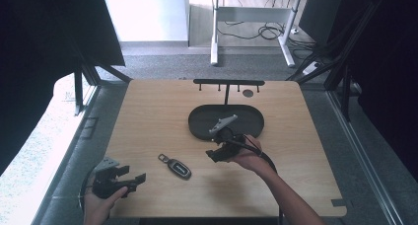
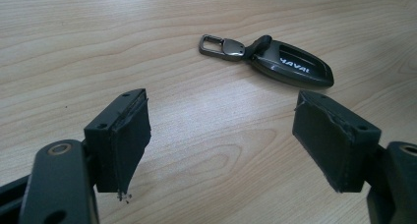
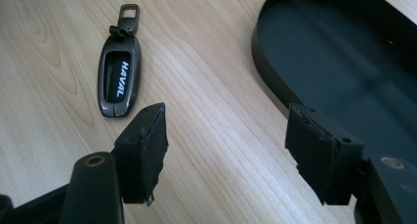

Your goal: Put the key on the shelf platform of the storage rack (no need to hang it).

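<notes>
Key fob [image 1: 179, 167]: flat on table, just left of the tray [image 1: 199, 117].
Right gripper [image 1: 217, 153]: released, empty, angled toward fob, likely to pick it up.
Left gripper [image 1: 132, 181]: released, idle.

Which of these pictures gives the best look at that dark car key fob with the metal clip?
The left gripper view: the dark glossy car key fob lies side-on, close, clip and lettering sharp. The right gripper view shows it lengthwise, lettering readable. The high view shows it small on the wooden table.
</notes>
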